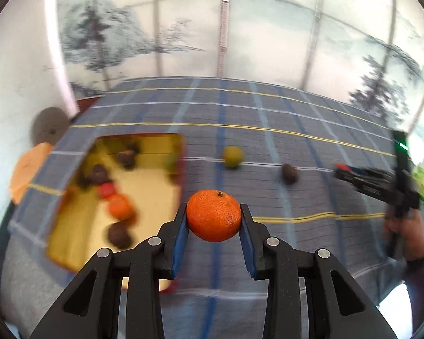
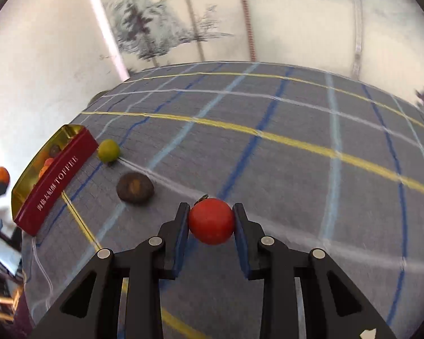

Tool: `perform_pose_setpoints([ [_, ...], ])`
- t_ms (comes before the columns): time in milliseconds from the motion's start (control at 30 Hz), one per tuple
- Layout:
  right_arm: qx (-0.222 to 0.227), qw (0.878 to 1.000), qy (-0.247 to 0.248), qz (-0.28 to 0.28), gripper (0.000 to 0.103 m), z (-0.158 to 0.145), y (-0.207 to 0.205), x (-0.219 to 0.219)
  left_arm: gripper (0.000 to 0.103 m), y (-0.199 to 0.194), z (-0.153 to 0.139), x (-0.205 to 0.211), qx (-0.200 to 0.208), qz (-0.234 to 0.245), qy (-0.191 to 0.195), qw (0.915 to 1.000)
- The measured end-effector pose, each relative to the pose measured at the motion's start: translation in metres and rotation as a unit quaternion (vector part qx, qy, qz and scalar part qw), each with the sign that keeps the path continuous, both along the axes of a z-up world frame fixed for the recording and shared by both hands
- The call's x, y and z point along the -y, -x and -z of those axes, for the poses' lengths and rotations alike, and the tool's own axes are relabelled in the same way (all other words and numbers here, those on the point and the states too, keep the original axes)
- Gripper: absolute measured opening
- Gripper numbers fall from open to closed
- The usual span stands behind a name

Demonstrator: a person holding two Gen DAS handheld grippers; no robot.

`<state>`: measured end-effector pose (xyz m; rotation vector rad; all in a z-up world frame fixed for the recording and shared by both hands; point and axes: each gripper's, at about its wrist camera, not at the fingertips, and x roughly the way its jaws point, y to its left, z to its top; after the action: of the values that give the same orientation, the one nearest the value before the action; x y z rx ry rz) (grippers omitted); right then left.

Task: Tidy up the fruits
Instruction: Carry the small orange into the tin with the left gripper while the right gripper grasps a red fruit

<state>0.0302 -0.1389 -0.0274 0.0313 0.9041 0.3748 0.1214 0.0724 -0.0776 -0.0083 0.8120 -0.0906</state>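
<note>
red tin (image 2: 53,180) holds mixed fruits; left fingers (image 1: 181,226) clamp tangerine (image 1: 213,215), right fingers (image 2: 182,223) tomato (image 2: 211,221).

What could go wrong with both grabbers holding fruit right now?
The tangerine sits only between the tips of the left gripper, so it might slip out. The tin box already holds fruit, so a dropped one could bounce out. The right gripper might squash the tomato.
</note>
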Motion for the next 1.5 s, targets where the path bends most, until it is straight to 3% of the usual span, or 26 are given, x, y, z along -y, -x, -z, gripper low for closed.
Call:
perform_pose_setpoints([
  [333,-0.009,0.999,0.011,0.038,0.028,0.011,0.021,0.020,0.035,0.008,0.026,-0.087,-0.012,-0.094,-0.052,0.9941],
  [433,-0.005,0.999,0.017,0.038,0.028,0.011,0.022,0.016,0.035,0.003,0.034,-0.102,-0.012,-0.106,-0.049,0.9931],
  [1100,-0.012,0.998,0.039,0.049,0.028,0.015,0.019,0.010,0.037,-0.044,0.066,-0.114,-0.020,-0.096,-0.101,0.9900],
  [1500,0.005,0.998,0.048,0.040,0.028,-0.006,0.023,-0.006,0.041,-0.048,0.068,-0.122,-0.019,-0.100,-0.097,0.9900],
])
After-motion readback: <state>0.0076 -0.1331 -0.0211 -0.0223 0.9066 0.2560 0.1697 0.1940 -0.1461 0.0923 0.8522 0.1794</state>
